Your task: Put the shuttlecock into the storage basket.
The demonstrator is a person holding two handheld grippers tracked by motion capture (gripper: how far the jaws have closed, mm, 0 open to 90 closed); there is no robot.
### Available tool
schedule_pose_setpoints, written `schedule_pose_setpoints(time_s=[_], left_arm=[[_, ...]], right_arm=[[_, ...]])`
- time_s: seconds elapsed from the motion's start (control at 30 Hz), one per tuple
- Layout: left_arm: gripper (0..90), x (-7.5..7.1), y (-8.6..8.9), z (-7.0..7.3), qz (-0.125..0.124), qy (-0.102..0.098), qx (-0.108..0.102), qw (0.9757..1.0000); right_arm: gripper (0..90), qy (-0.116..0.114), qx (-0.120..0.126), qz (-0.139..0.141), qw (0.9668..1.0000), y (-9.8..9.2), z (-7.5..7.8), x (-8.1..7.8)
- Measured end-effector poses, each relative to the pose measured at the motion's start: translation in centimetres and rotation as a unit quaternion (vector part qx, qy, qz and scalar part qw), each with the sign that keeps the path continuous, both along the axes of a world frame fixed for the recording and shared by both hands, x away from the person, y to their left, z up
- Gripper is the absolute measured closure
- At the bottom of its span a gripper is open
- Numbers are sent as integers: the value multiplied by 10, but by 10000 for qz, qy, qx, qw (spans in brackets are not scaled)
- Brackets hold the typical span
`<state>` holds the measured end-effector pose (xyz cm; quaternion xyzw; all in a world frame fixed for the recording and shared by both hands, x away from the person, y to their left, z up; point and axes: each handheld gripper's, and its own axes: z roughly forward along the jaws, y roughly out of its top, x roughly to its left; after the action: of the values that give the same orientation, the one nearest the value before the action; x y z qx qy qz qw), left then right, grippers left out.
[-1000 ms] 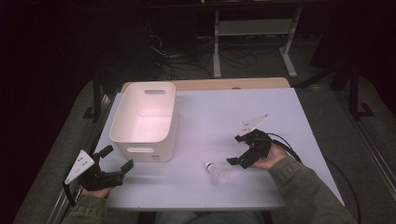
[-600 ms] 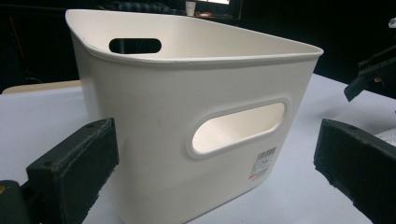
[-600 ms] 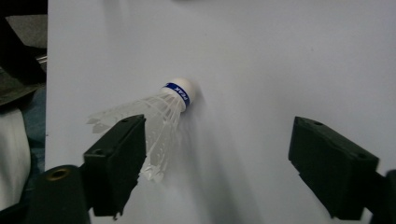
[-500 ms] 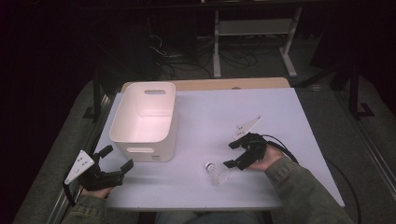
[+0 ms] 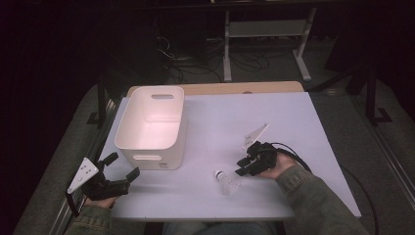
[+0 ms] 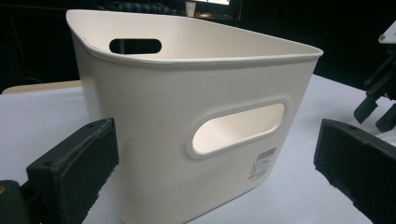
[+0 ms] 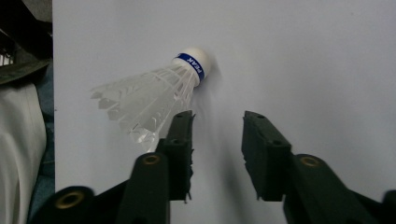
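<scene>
One white feathered shuttlecock (image 5: 226, 181) with a blue band round its cork lies on the pale table (image 5: 303, 127), low and centre in the high view, unheld

Two grippers are in play: the right gripper (image 5: 243, 166) sits just right of the shuttlecock, its jaws just closing yet parted with nothing between them; in the right gripper view the shuttlecock (image 7: 154, 100) lies up and left of the jaw tips (image 7: 217, 128), feathers brushing past one jaw. The left gripper (image 5: 122, 169), lower left, rests with jaws wide apart beside the white plastic bin (image 5: 151, 122) with handle cut-outs. The step looks like lining up a grasp; the next move likely calls for reopening, shifting left to straddle the cork or feather skirt, then closing gently so the feathers do not crush
</scene>
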<state>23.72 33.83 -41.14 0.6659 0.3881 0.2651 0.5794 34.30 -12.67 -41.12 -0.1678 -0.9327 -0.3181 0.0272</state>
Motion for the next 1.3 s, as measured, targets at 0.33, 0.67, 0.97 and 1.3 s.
schedule_pose_setpoints(time_s=[0.33,0.67,0.97,1.3], left_arm=[[0,0,0,0,-9,-1,-9,10000],[0,0,0,0,2,-3,-4,10000],[0,-1,0,0,31,25,-65,10000],[0,0,1,0,53,44,-75,9999]], right_arm=[[869,293,-195,193,9992,6,-9,0],[886,673,-207,511,9962,15,-15,-4],[887,744,-93,679,9949,30,-16,-10],[886,728,38,958,9927,51,-14,-16]])
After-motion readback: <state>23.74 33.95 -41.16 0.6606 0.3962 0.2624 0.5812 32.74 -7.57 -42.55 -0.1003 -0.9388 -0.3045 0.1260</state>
